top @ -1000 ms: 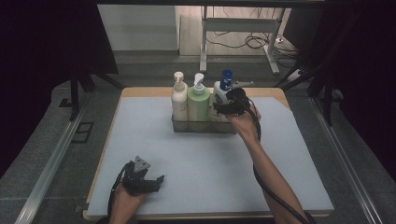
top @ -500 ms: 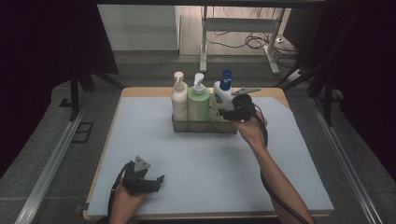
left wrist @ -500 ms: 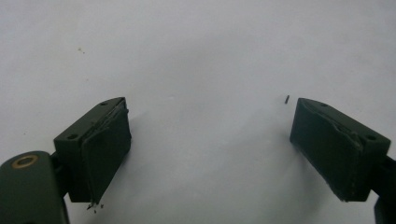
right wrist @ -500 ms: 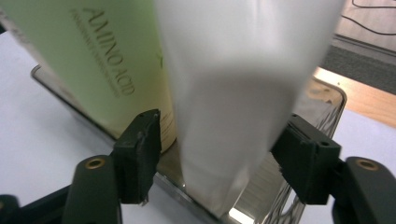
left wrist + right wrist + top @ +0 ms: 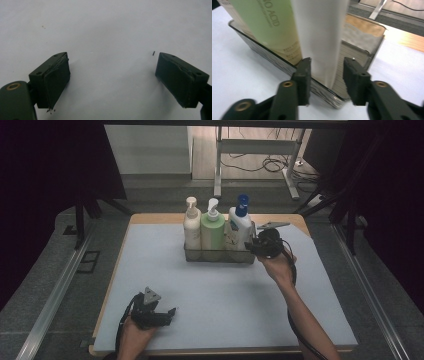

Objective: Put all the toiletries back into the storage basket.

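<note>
The right gripper (image 5: 325, 75) has its two black jaws set either side of the white bottle (image 5: 322, 37), narrowly apart. There is a sliver of light between each pad and the bottle's sides, so the jaws stand loosely round it and do not look pressed on. From the high view the right gripper (image 5: 254, 246) sits at the right end of the tray, level with the lower part of that bottle.

The bottle itself is a white pump bottle (image 5: 240, 227) with a blue pump head, plain and smooth where the jaws flank it, with some faint print on its front. It stands upright at the right end of a clear, shallow tray (image 5: 220, 256) toward the far side of the table. Next to it in the tray is a pale green pump bottle (image 5: 212, 231) with dark lettering on its label, and beyond that a cream-white pump bottle (image 5: 191, 229); the three stand in a row, touching or nearly so.

The left gripper (image 5: 112, 80) lies low over the white mat (image 5: 105, 27) with its jaws spread wide and nothing between them. In the high view the left gripper (image 5: 167, 314) rests near the near left corner of the mat (image 5: 150, 265), well apart from the tray.
</note>
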A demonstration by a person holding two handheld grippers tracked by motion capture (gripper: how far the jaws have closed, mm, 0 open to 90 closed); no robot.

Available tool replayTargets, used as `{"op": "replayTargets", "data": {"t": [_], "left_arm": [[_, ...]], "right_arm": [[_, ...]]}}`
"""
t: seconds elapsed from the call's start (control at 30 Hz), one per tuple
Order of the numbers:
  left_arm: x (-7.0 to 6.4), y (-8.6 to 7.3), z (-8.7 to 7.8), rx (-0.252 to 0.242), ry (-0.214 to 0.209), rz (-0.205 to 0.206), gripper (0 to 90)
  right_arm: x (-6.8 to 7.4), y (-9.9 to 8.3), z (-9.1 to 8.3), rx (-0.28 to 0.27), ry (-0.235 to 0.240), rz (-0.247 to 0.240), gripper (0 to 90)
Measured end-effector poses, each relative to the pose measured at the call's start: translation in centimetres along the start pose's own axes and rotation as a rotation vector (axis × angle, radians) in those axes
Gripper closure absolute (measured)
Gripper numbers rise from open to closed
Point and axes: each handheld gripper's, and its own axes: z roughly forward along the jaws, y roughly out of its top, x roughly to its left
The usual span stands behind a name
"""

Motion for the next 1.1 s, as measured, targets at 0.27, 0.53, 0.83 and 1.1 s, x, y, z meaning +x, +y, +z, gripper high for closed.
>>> {"op": "replayTargets", "data": {"t": [0.27,0.53,0.83,1.1], "left_arm": [[0.0,0.0,0.0,0.000,0.000,0.000,12.1],[0.0,0.0,0.0,0.000,0.000,0.000,12.1],[0.0,0.0,0.0,0.001,0.000,0.000,12.1],[0.0,0.0,0.0,0.000,-0.001,0.000,12.1]], "right_arm": [[-1.6,-0.1,0.1,-0.024,-0.015,0.027,83.1],[-1.8,0.2,1.7,-0.029,-0.076,0.004,88.1],[-2.3,0.1,3.3,0.003,-0.078,0.049,89.3],[-1.8,0.0,4.5,0.025,-0.057,0.045,89.3]]}}
